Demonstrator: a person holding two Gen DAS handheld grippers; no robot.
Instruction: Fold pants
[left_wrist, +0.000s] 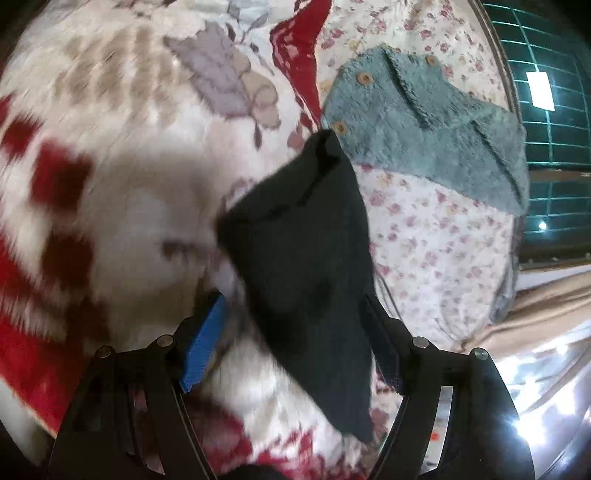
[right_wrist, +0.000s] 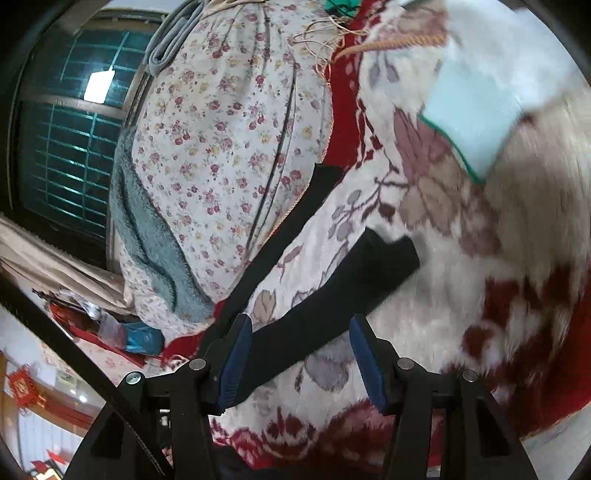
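Between my left gripper (left_wrist: 291, 343) and the plush red-and-white blanket (left_wrist: 110, 155) lie the black pants (left_wrist: 299, 251), a dark folded mass spreading forward from the jaws toward a teal fleece garment (left_wrist: 424, 122) with wooden buttons, which rests on a small-flowered quilt (left_wrist: 424, 240). My left jaws stand apart: the blue pad (left_wrist: 205, 347) on one side sits clear of the cloth, while the opposite pad is next to the fabric's edge, and blur leaves me unable to say whether it touches; I read this gripper as released. On the right wrist view, my right gripper (right_wrist: 299, 354) is likewise spread, its two blue pads (right_wrist: 236, 365) flanking a long black strip of the pants (right_wrist: 332, 291) that runs diagonally away over the blanket (right_wrist: 461, 277); neither pad appears to press on it. A second dark band (right_wrist: 295, 218) follows the seam where the blanket meets the flowered quilt (right_wrist: 221, 129). A pale green cloth (right_wrist: 472, 122) lies farther off on the blanket, and a barred window (right_wrist: 74, 147) stands behind the quilt.
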